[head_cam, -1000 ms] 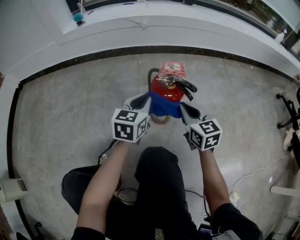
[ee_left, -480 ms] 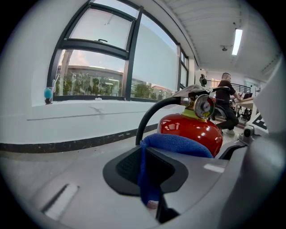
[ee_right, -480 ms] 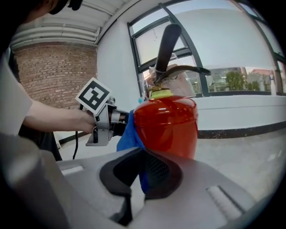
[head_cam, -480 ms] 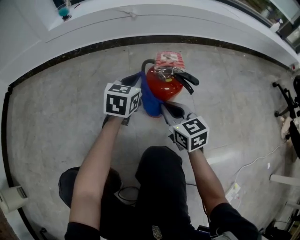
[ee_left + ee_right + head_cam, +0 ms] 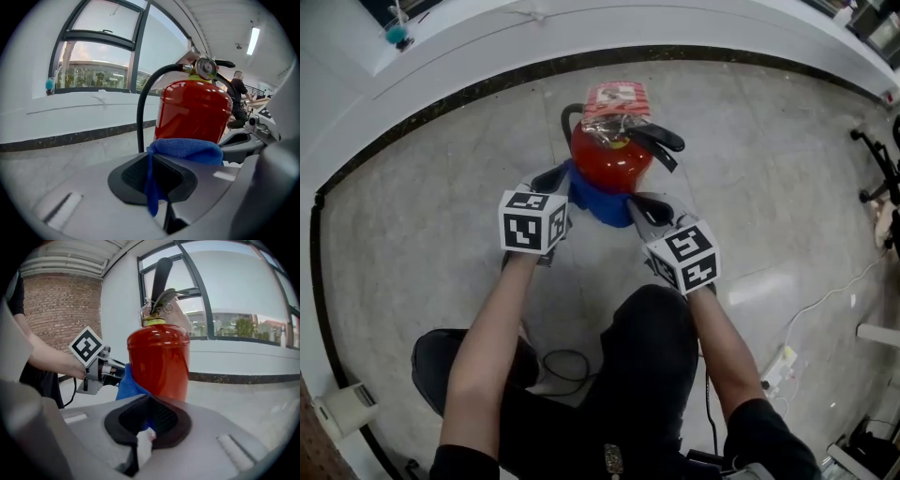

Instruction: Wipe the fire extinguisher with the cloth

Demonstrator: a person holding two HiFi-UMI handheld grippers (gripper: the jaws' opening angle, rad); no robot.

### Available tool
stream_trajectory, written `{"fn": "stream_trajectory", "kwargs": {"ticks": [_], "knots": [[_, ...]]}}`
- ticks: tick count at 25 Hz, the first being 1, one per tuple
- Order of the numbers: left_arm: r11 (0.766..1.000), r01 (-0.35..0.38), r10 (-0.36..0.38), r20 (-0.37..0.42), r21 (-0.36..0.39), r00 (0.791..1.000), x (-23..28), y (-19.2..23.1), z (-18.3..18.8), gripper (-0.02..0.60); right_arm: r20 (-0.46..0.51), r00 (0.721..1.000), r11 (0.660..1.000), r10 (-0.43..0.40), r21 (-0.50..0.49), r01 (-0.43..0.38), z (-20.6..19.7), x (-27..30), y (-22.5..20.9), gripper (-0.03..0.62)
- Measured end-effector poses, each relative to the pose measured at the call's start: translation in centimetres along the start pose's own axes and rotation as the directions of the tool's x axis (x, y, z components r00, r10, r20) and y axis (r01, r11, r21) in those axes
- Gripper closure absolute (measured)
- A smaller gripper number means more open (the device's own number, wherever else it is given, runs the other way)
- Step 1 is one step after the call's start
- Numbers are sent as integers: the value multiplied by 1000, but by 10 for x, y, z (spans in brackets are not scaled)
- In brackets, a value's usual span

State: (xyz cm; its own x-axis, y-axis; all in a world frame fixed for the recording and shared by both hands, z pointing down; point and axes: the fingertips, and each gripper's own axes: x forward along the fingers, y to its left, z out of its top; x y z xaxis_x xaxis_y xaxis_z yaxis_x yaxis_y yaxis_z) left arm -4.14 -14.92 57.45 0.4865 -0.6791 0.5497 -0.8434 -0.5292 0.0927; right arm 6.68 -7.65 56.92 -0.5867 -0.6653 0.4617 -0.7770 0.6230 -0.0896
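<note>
The red cylindrical fire extinguisher [image 5: 609, 161] stands upright on the grey stone floor [image 5: 422, 225], near a white wall ledge [image 5: 487, 47]. The left gripper [image 5: 549, 178] and right gripper [image 5: 645, 203] each pinch the blue microfibre cloth [image 5: 595, 204] against its near side. Its black hose [image 5: 139, 108] curves just left.

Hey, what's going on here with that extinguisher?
A person holds a gripper in each hand. The left gripper and right gripper each pinch one end of a blue microfibre cloth, which wraps the near side of a red metal fire extinguisher standing on the grey floor. It looks like mid-wipe.
</note>
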Motion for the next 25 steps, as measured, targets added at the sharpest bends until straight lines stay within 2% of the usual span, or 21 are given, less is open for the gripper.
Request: {"fn": "stream_trajectory", "kwargs": {"ticks": [4,7,13,17,21,25], "knots": [[1000,14,-13,-48,13,999,-4,-19,-23,555,14,999,997,-44,70,42,-7,-5,-26,588],[1000,24,-24,-61,-6,998,-8,-36,-34,555,21,998,993,-67,97,65,-6,-6,-43,588],[998,48,-51,-67,-52,996,-11,-62,-43,555,4,996,992,-87,89,86,0,3,-67,588],[997,68,-71,-79,-37,994,-3,-79,-53,555,-14,995,991,-101,82,102,2,14,-81,588],[997,66,-70,-93,-44,993,3,-83,-61,555,-72,992,990,-99,92,106,-17,28,-88,588],[999,30,-35,-119,-44,992,7,-72,-68,555,-138,988,992,-73,88,86,-43,35,-84,588]]}}
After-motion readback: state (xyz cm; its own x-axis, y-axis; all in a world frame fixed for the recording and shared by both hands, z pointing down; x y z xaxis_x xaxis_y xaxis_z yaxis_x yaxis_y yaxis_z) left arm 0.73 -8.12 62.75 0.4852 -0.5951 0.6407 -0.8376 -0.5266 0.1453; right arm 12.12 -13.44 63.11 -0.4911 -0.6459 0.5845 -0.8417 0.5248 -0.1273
